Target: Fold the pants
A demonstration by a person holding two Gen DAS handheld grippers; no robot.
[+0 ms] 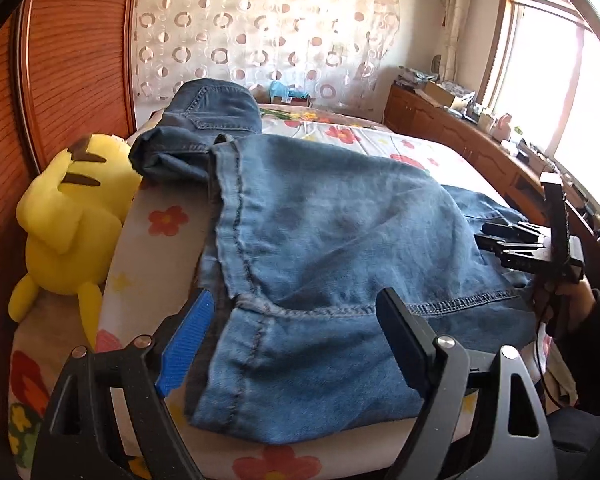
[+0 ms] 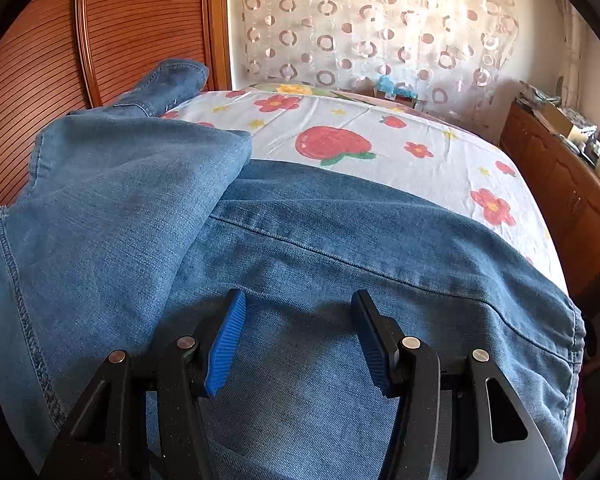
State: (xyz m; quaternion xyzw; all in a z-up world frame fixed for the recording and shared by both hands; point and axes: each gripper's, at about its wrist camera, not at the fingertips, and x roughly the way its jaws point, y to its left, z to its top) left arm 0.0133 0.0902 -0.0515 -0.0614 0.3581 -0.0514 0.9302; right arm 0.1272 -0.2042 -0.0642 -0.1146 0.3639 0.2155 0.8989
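Note:
Blue denim pants lie folded on the floral bedsheet, with one part trailing toward the headboard. My left gripper is open, its jaws wide apart just above the near hem of the pants, holding nothing. My right gripper is open too, hovering over the denim, which fills the lower half of the right wrist view. The right gripper also shows in the left wrist view at the pants' right edge.
A yellow plush toy lies on the bed left of the pants, against the wooden headboard. A wooden sideboard with clutter runs along the right under a bright window. The sheet lies behind the pants.

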